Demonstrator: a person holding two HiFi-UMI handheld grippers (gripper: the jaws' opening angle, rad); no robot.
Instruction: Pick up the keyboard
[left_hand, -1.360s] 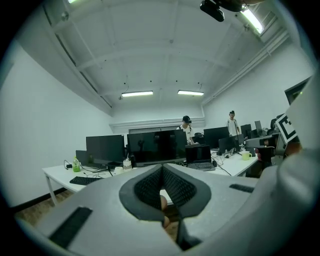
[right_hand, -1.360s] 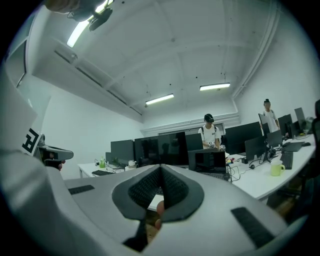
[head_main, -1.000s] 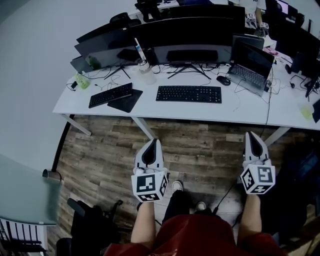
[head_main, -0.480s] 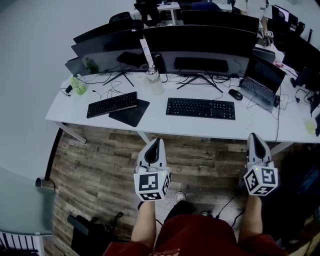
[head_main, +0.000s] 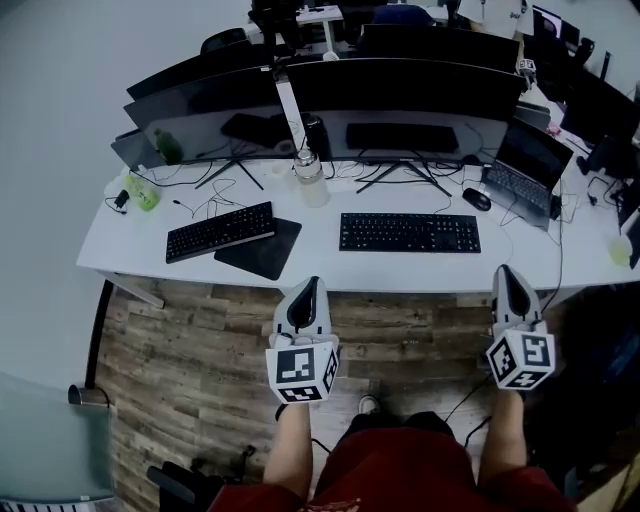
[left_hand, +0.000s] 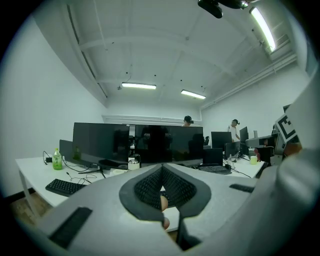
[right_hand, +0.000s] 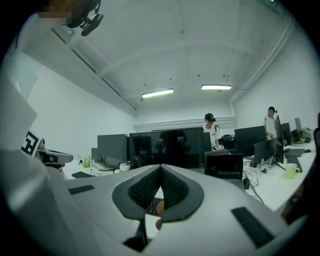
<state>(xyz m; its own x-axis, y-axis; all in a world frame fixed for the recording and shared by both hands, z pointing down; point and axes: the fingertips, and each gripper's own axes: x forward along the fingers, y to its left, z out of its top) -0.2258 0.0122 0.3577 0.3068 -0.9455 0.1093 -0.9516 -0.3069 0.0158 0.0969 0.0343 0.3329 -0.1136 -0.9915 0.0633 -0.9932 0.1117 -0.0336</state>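
Dim, bluish frames; ceiling strip lights (left_hand: 138, 86) glow; fisheye edges curve into black vignette.

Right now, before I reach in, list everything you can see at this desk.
desk: one, white, across the middle
keyboards: two, black, left keyboard and centre keyboard
mouse pad: one, black, beside the left keyboard
mouse: one, black, right of the centre keyboard
monitors: several, black, along the desk's back
laptop: one, dark, open, desk's right end
clear bottle: one, behind the keyboards
green bottle: one, desk's left end
floor: wood planks, below the desk
people: two, behind the monitors
left gripper: white, shut, empty, over the floor
right gripper: white, shut, empty, over the floor
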